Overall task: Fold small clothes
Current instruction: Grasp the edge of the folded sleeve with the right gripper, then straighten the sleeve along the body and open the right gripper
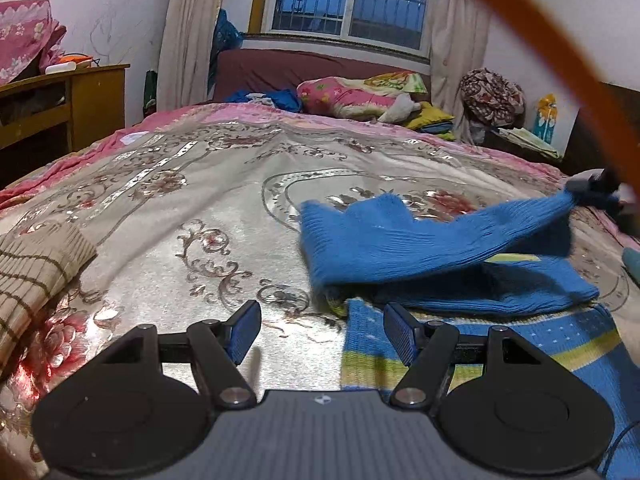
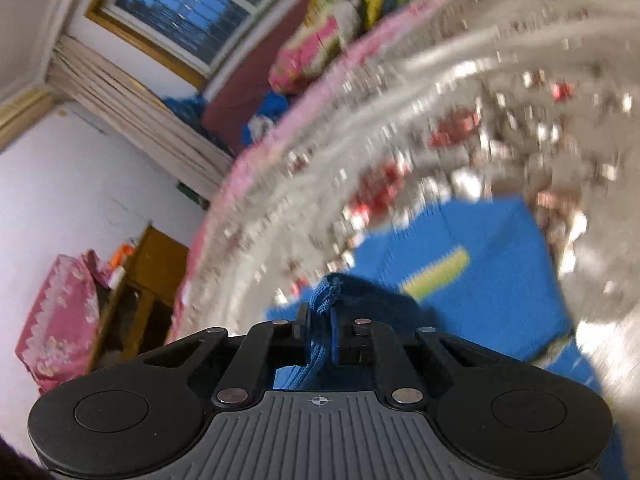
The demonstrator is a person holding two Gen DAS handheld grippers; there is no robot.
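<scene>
Fingers (image 1: 246, 330) of the left gripper (image 1: 322, 332) stand spread wide and hold nothing, hovering low over a bed (image 1: 168, 184) draped in a silvery floral bedspread. Across that bedspread, to the right of the left gripper, lies a blue knit garment (image 1: 400, 248) with yellow-green stripes; its upper layer is lifted and stretched toward the far right, where the right gripper (image 1: 596, 190) grips its edge. From the right wrist camera, the right gripper's 2 fingers (image 2: 301, 322) are pinched tight on a bunched fold of the blue cloth, the rest of the garment hanging blurred below. A beige striped cloth (image 1: 36, 276) rests at the bed's left edge, well apart from the blue piece. Behind, a barred window (image 1: 348, 0), curtains and a wooden cabinet (image 1: 96, 100) frame the room.
</scene>
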